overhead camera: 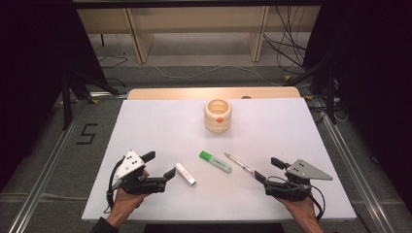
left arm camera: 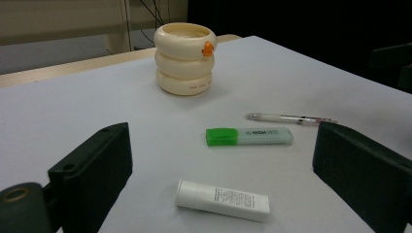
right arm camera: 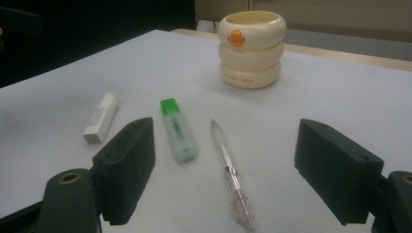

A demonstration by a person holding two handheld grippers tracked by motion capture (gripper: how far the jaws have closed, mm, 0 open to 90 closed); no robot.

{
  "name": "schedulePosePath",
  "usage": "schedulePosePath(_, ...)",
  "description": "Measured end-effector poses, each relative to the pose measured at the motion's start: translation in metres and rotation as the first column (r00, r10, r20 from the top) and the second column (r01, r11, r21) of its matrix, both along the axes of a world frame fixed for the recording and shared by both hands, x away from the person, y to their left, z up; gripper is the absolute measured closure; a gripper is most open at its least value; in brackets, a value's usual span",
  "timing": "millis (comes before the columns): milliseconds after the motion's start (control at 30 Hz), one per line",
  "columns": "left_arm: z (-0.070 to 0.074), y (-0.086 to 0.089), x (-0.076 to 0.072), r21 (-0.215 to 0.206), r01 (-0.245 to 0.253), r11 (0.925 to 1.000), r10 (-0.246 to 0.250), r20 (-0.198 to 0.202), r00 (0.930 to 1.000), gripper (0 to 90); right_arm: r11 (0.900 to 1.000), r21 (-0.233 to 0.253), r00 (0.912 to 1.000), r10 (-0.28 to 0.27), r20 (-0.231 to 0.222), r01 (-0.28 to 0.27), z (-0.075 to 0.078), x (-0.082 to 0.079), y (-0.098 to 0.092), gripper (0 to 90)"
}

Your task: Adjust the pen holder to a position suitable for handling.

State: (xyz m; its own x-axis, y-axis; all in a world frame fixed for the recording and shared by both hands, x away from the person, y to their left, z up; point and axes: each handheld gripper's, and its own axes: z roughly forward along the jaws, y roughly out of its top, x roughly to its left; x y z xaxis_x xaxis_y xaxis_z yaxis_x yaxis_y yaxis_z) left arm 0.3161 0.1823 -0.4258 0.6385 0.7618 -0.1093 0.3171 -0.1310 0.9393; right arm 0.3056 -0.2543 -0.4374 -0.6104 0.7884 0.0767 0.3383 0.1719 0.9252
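1. Work surface: a white rectangular table top (overhead camera: 145,126) with a pale wood strip along its far edge.
2. Left gripper (overhead camera: 159,165): held in the person's left hand (overhead camera: 127,194) at the near left of the table. Its 2 black jaws stand spread wide and hold nothing.
3. Right gripper (overhead camera: 268,169): held in the person's right hand (overhead camera: 302,208) at the near right. Its 2 black jaws are likewise spread apart, nothing between them.
4. Small white cylindrical tube with printed text (left arm camera: 222,200): lies flat on the table, just beside the left gripper's lower jaw tip in the high view, not touching it. In the left gripper view it lies between the 2 jaws, slightly ahead of them.
5. Green-capped pale highlighter marker (overhead camera: 215,161): lies flat near the table's middle, between the tube and the pen, apart from both.
6. Clear slim ballpoint pen (right arm camera: 231,177): lies flat, its near end close to the right gripper's jaw tip. In the right gripper view it runs between the 2 jaws.
7. Cream ribbed cup of 3 stacked rings with a small orange mark (overhead camera: 217,115): stands upright toward the far edge, well apart from both grippers and from the 3 writing items.
8. Obstructions: the table between each gripper and its nearest item is bare.
9. Surroundings: floor cables and pale wooden furniture legs beyond the table.
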Motion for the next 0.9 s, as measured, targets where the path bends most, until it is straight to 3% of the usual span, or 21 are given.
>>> schedulePosePath(233,0.000,-0.001,0.000,-0.004,-0.002,1.0000,0.002,0.001,1.0000,6.7,1.000,-0.013,1.0000,0.007,0.005,-0.007,0.001,0.001,0.001,24.1)
schedulePosePath(533,-0.001,0.000,0.001,0.002,-0.005,1.0000,0.005,-0.003,1.0000,6.8,0.996,-0.074,0.9992,0.041,-0.002,-0.041,0.009,0.009,0.005,24.8)
schedulePosePath(633,-0.001,0.000,0.000,0.003,-0.008,1.0000,0.008,0.000,1.0000,6.8,0.990,-0.121,0.9978,0.066,0.004,-0.065,0.017,0.014,0.008,24.9)
schedulePosePath(900,-0.001,0.000,0.001,0.001,-0.007,1.0000,0.007,-0.004,1.0000,6.8,0.979,-0.171,0.9939,0.110,0.006,-0.108,0.043,0.042,0.023,26.1)
